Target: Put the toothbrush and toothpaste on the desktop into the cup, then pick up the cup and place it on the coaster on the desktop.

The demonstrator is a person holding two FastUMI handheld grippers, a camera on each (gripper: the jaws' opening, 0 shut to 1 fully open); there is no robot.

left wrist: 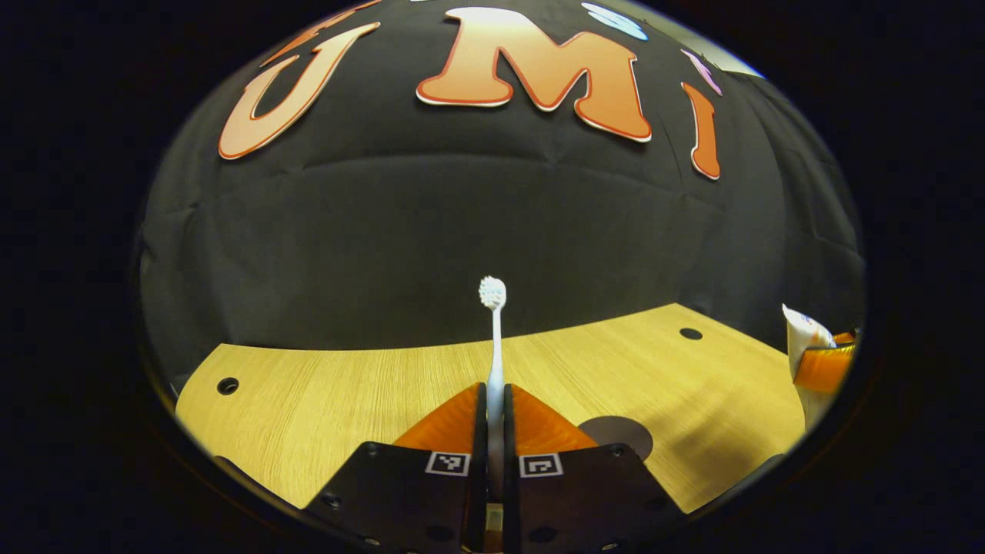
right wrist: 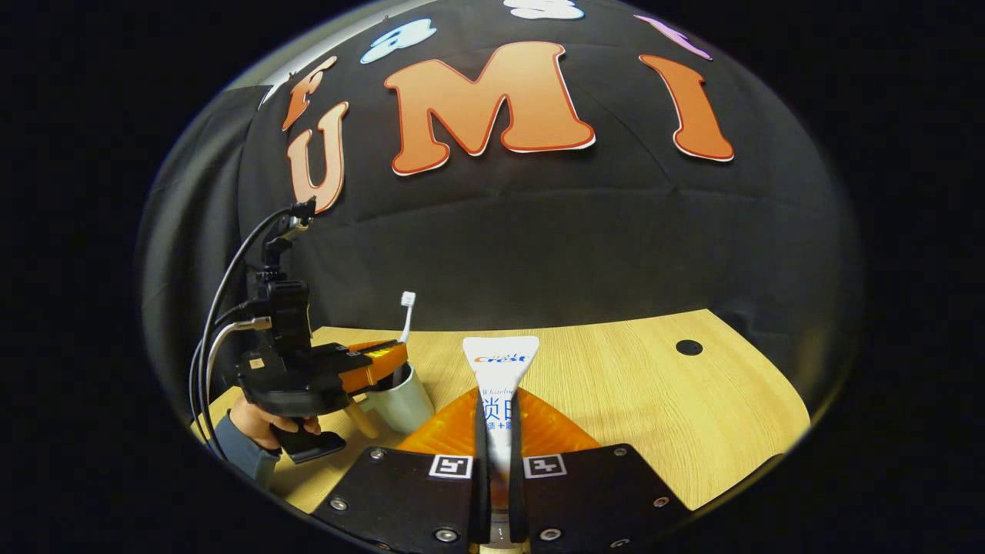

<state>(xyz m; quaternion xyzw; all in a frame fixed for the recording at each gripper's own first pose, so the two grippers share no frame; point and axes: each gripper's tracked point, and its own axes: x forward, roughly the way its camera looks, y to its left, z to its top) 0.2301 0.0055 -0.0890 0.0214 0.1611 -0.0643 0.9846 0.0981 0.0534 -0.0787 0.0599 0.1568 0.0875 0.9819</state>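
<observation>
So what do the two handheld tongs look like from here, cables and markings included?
Each of the tongs has a black body with two square black-and-white tags near its fingers: left tongs, right tongs. In the right gripper view, the left tongs show a black pistol-style handle, a camera mount on top and looping black and white cables. The hand holding it wears a grey-blue sleeve.

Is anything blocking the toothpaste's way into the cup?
Yes. The left tongs hold the toothbrush right over the cup, covering its mouth. The right tongs hold the toothpaste off to the side, with bare desktop between.
</observation>
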